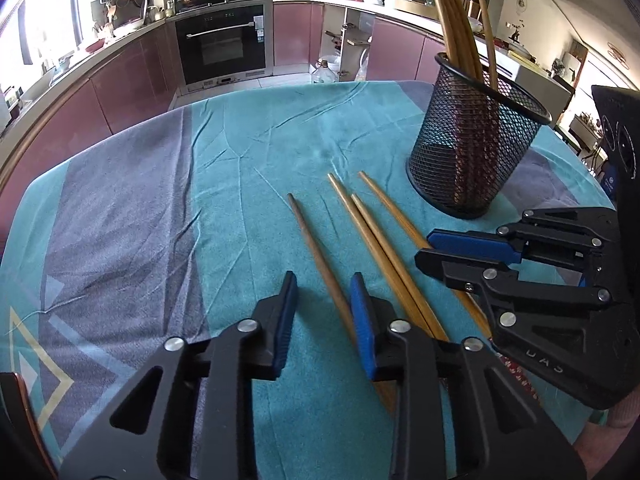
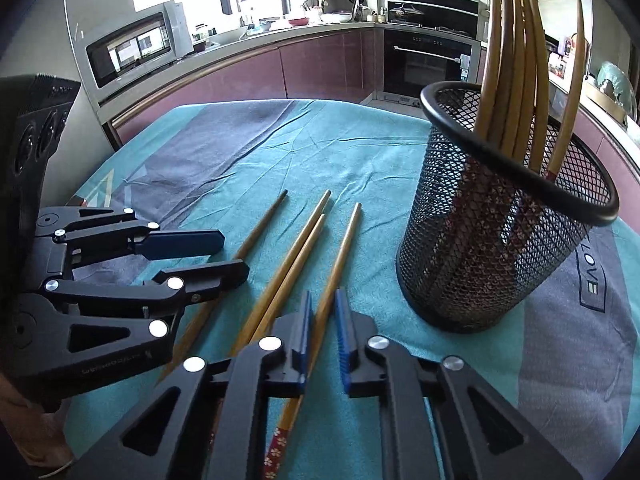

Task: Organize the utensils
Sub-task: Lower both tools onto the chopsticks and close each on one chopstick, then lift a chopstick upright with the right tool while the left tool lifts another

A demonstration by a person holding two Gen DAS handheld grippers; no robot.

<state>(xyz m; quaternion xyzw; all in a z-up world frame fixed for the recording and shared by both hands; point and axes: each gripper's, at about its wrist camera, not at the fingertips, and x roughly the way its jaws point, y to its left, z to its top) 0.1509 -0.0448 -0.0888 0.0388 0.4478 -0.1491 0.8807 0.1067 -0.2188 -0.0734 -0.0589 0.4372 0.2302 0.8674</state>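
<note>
Four loose chopsticks (image 2: 280,256) on the teal tablecloth (image 1: 248,148), six more upright in one black mesh holder (image 2: 496,240) just beside; left gripper (image 1: 326,320) straddling the leftmost chopstick (image 1: 320,256), unclenched; right gripper (image 2: 322,336) pinching the rightmost chopstick (image 2: 338,264)

teal and grey cloth-covered table (image 1: 240,152), four loose chopsticks (image 1: 372,236) flat on it, black mesh cup (image 1: 472,160) upright beside them

Left tool (image 1: 324,320) astride darker chopstick (image 1: 320,256)
</note>
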